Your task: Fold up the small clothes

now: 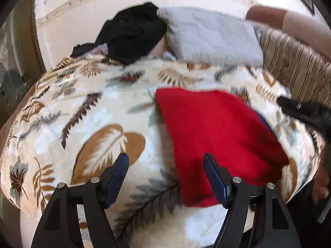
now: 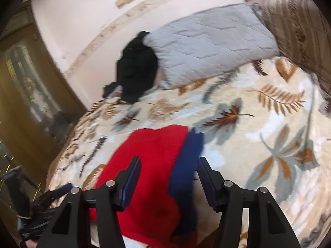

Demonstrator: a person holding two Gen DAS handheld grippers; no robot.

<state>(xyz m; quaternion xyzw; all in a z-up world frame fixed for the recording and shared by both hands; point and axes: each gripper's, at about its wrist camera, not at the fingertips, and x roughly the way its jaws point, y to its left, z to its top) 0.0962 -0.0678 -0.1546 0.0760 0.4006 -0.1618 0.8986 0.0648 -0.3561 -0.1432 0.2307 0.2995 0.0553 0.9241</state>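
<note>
Red garment (image 1: 217,140) lies flat on the leaf-patterned blanket (image 1: 93,124), filling the centre and lower right of the left wrist frame; in the right wrist frame it sits at lower centre (image 2: 149,165), with a dark blue part (image 2: 186,165) showing along its right edge. Whether that blue strip belongs to the red piece or is a separate cloth under it cannot be told. Both pictures are blurred.

Left gripper (image 1: 165,163) stands at the bottom of its frame with its fingers spread wide and nothing between them; its right finger (image 1: 213,175) overlaps the red cloth in the picture, its left one is over bare blanket. Right gripper (image 2: 168,167) also has its fingers wide apart, over the red and blue cloth, holding nothing.

Toward the top of both frames a grey quilted pillow (image 1: 213,37) lies on the bed, with a black heap of clothing (image 1: 132,35) touching its left end. A striped brown cushion (image 1: 295,66) sits at upper right
</note>
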